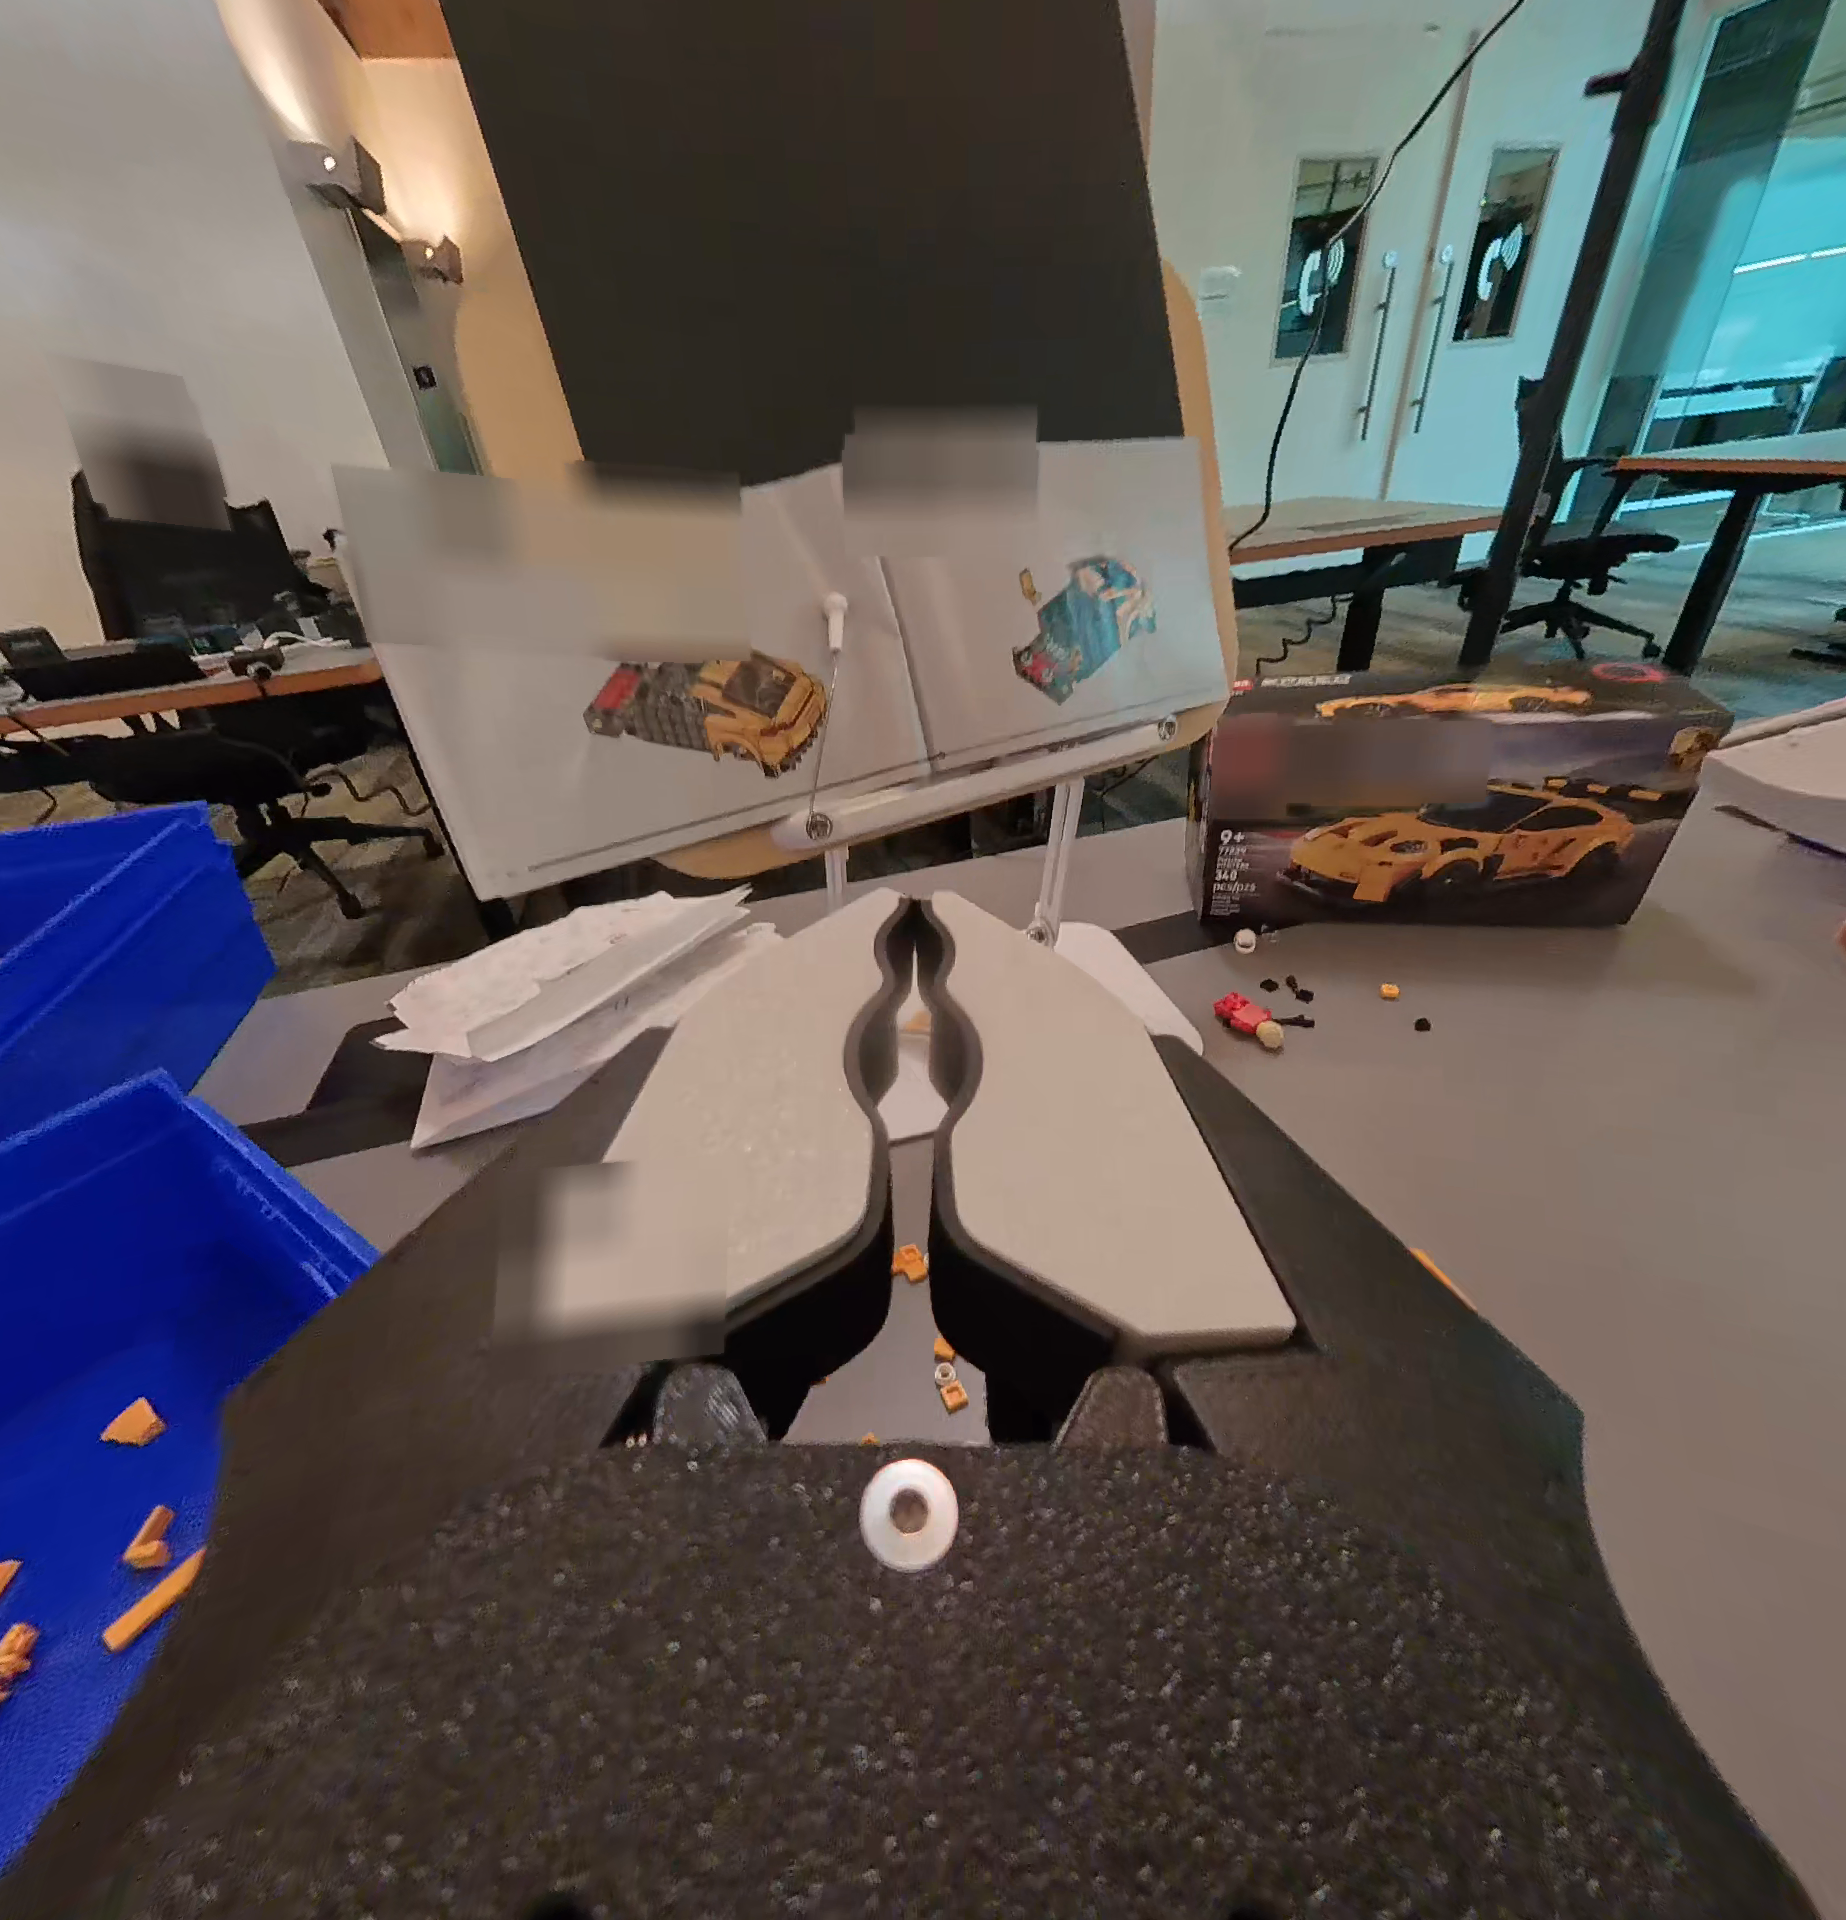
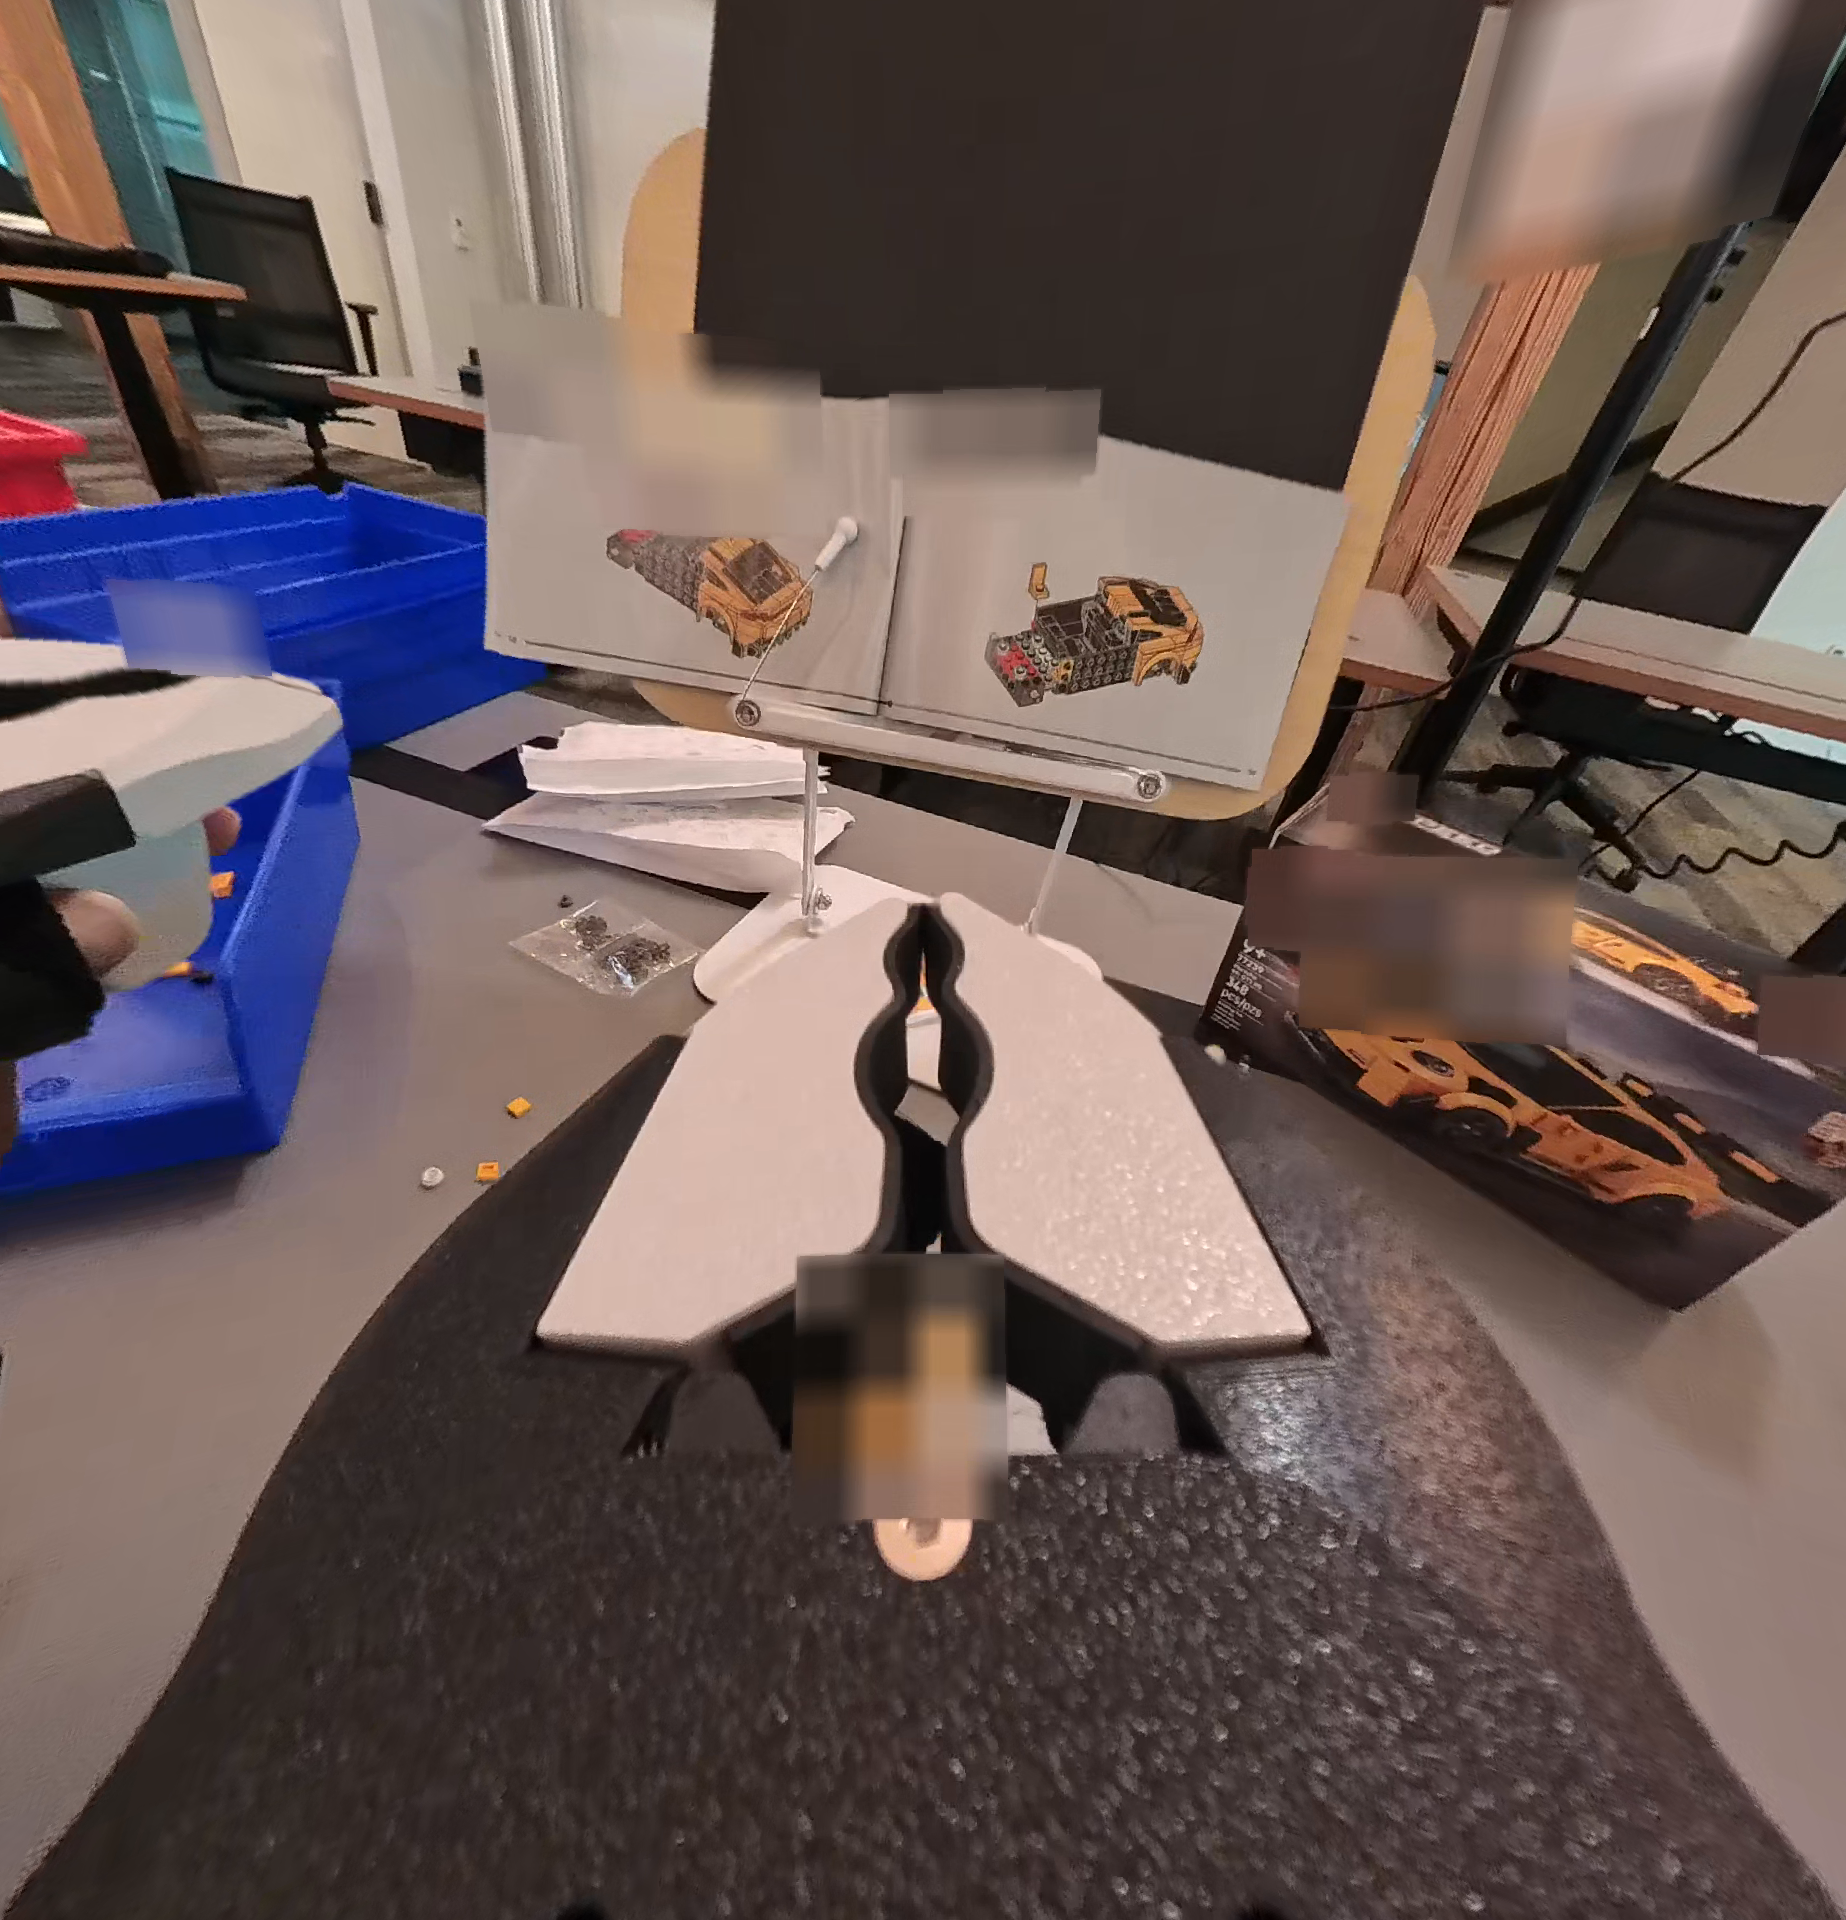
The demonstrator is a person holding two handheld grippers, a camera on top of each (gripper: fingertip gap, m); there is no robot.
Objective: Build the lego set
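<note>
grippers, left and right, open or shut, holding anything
left gripper: shut, fingertips touching, nothing visible between them.
right gripper: shut at the tips; whether it holds anything cannot be told, a mosaic patch covers part of the gap.

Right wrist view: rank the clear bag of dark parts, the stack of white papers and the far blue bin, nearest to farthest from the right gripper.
From the right gripper:
1. Clear bag of dark parts, on the table, left of the fingertips.
2. Stack of white papers, behind the bag.
3. Far blue bin, back left.
</note>
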